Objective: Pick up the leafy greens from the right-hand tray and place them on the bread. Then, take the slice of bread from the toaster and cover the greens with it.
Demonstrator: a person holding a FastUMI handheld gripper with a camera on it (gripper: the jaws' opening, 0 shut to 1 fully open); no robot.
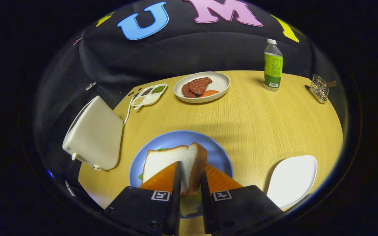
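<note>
A slice of bread (pixel 171 160) with a brown crust stands on edge between my two orange fingers (pixel 162 178), and my gripper (pixel 189 177) is shut on it. It hangs over the blue plate (pixel 172 139). Bits of leafy greens (pixel 189 205) show on that plate under and behind the held slice; whatever lies beneath them is hidden by the slice and my fingers. The cream toaster (pixel 94 132) stands just to the left of the plate. To the right of the plate lies the white leaf-shaped tray (pixel 292 180), bare.
A round wooden table (pixel 258 121) carries a white plate with meat slices and a tomato piece (pixel 202 87) at the back, a small divided dish of seeds (pixel 149 95) beside it, a green-labelled bottle (pixel 272 65) and a wire rack (pixel 319 88) at the far right.
</note>
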